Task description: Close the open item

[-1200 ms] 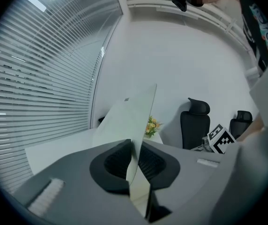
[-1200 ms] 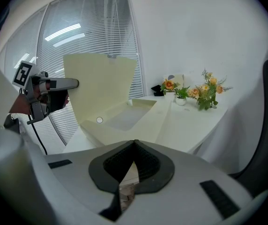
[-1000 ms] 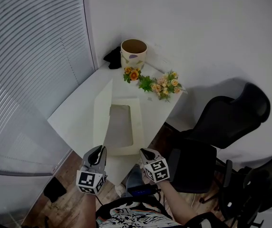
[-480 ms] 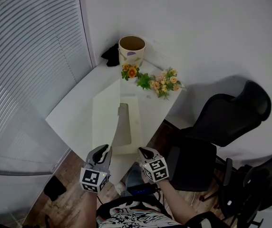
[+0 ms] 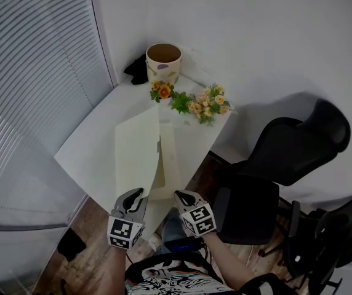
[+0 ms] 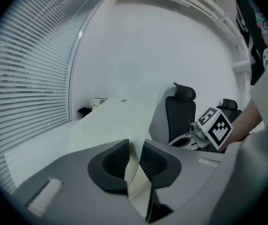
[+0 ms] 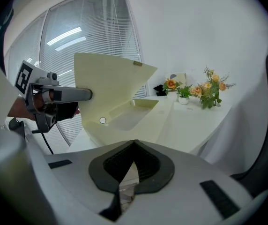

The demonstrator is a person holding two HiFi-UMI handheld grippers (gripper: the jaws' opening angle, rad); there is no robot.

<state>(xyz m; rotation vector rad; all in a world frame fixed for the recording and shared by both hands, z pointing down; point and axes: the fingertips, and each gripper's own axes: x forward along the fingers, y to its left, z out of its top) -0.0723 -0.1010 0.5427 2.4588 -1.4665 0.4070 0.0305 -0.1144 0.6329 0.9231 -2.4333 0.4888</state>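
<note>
A flat cream box (image 5: 171, 165) lies open on the white table (image 5: 87, 146), its base seen as a shallow tray (image 7: 134, 112). Its hinged lid (image 5: 136, 149) leans over the base, part-way down. The lid's near edge (image 6: 124, 121) runs between the jaws of my left gripper (image 5: 133, 199) (image 6: 135, 156). Those jaws have just been opening, and the pads stand a little apart from the card. My right gripper (image 5: 183, 197) (image 7: 134, 144) hovers at the table's near corner, shut and empty, to the right of the box.
A cream pot (image 5: 163, 60) and a black object (image 5: 135, 70) stand at the table's far corner, with a row of flowers (image 5: 191, 103) beside them. Black office chairs (image 5: 287, 152) are on the right. Window blinds (image 5: 28, 72) run along the left.
The lid has swung from standing upright at the box's left side to leaning rightward over the base. My left gripper has followed it to the right and slightly down.
</note>
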